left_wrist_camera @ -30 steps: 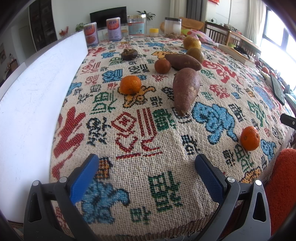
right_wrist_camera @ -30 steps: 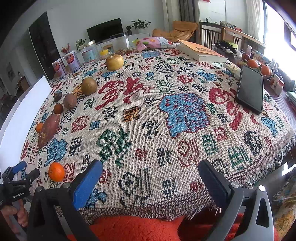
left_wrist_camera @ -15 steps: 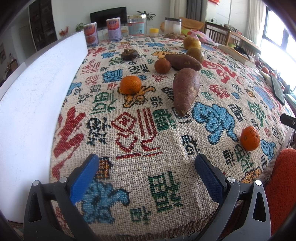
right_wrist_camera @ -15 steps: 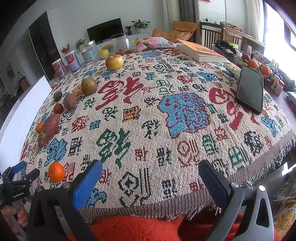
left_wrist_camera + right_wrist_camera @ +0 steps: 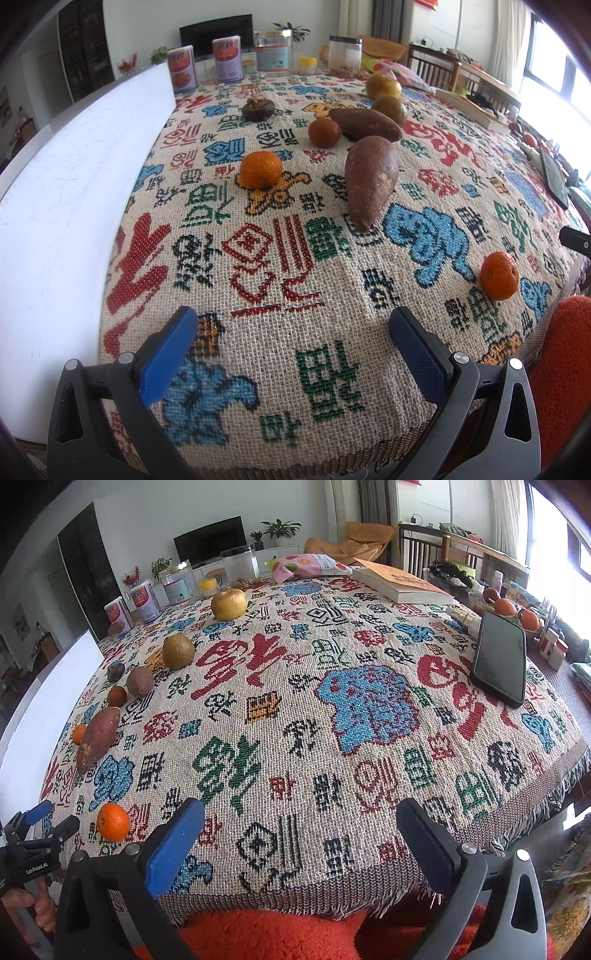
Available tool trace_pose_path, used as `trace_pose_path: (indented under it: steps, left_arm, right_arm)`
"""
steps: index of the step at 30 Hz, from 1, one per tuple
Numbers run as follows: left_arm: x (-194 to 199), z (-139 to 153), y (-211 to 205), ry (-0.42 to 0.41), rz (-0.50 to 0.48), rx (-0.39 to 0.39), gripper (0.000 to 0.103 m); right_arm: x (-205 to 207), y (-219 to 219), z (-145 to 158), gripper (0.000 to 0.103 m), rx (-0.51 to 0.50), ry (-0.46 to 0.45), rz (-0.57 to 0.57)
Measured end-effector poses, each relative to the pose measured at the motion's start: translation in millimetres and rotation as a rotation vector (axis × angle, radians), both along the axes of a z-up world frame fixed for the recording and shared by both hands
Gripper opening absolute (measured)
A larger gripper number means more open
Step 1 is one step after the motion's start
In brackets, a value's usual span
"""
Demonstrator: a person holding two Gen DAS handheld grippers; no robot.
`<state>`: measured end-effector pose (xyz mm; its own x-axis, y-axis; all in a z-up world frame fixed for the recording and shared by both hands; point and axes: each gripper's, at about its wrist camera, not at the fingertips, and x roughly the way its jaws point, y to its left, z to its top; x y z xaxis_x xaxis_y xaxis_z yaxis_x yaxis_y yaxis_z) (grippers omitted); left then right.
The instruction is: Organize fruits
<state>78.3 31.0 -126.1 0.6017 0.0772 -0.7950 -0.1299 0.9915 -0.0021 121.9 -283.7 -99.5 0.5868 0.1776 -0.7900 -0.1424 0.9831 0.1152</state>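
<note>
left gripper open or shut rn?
Open. In the left wrist view the left gripper has its blue pads spread wide, with only bare tablecloth between them.

Two low wrist views from the near table edge, both sharing the near orange (image 5: 499,275).

White lettering reading "GenRobot.AI" stands on the black body of the left hand-held gripper (image 5: 46,821), seen from the right wrist. The can labels and woven cloth characters are not legible.
</note>
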Motion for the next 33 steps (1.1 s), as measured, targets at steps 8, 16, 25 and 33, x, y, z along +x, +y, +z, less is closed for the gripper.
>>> trace_pose_path:
  steps: [8, 16, 25, 33]
  left_arm:
    - [1.1, -0.2, 0.5, 0.007, -0.004, -0.006, 0.102]
    - [-4.2, 13.7, 23.3, -0.025, 0.010, -0.138, 0.100]
    - [47.3, 52.9, 37.0, -0.079, 0.027, -0.176, 0.100]
    - [95.6, 26.7, 54.3, 0.016, 0.112, -0.163, 0.083]
  right_arm:
    - [-0.6, 0.3, -0.2, 0.103, -0.001, 0.000, 0.000]
    - [-1.1, 3.1, -0.3, 0.103, -0.020, -0.007, 0.005]
    - [-1.6, 4.9, -0.3, 0.103, -0.031, -0.012, 0.005]
    - [-3.6, 7.5, 0.4, 0.103, -0.048, -0.020, 0.007]
